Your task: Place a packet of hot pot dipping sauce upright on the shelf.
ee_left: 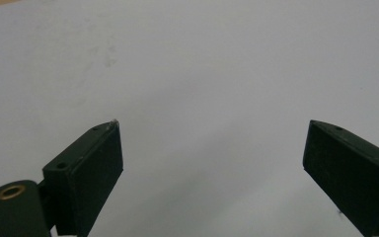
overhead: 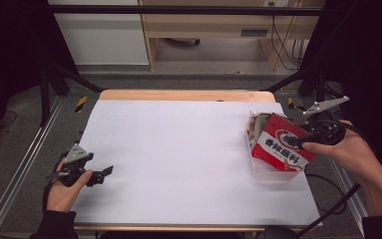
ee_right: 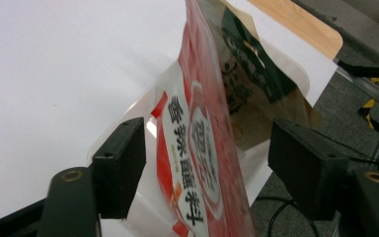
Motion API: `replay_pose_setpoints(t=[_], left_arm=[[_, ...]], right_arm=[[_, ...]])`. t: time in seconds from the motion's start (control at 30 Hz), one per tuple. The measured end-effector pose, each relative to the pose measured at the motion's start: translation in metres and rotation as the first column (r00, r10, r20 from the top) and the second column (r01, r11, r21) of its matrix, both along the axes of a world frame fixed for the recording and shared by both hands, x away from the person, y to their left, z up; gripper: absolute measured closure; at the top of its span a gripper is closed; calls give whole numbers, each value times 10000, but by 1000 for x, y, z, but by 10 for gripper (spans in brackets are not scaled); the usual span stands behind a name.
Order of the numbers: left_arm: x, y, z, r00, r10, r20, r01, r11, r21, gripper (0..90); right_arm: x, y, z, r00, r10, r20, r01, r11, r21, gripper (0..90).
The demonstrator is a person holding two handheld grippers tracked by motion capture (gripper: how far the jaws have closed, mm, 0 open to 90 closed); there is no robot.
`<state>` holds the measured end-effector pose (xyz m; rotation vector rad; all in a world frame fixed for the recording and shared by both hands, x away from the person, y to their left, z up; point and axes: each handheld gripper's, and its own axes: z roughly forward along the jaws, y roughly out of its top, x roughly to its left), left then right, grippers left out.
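A red snack packet (overhead: pixel 281 144) with white lettering stands tilted in a clear plastic container (overhead: pixel 271 174) at the right edge of the white sheet (overhead: pixel 179 149). Behind it leans a tan packet (overhead: pixel 254 124) with a dark green print. My right gripper (overhead: pixel 301 138) reaches the red packet from the right. In the right gripper view the red packet (ee_right: pixel 197 148) stands edge-on between the open jaws of my right gripper (ee_right: pixel 209 158), with a gap on each side. My left gripper (overhead: pixel 102 174) rests low at the sheet's left edge. Its jaws (ee_left: pixel 212 148) are open and hold nothing.
The wooden table edge (overhead: pixel 179 94) shows beyond the sheet. Metal frame rails (overhead: pixel 20 164) run along both sides of the table. A black cable (overhead: pixel 328 204) trails past the front right corner. The tan packet (ee_right: pixel 256 94) is close behind the red one.
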<state>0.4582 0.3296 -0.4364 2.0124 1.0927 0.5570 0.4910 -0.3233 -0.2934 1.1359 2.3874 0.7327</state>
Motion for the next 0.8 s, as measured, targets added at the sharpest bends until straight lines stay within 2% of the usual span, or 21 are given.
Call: replay_pose_setpoints(t=[0.2,0.47,0.8], left_arm=[[0,0,0,10000,28,8,-28,10000,-56,84],[0,0,0,10000,20,17,-20,10000,-55,84],[0,1,0,10000,69,41,-68,9999,-87,83]], right_arm=[[6,17,4,9995,-32,315,34,10000,-56,240],[8,31,14,9979,-12,652,12,10000,-5,201],[7,59,31,9891,-54,1469,23,9998,213,173]])
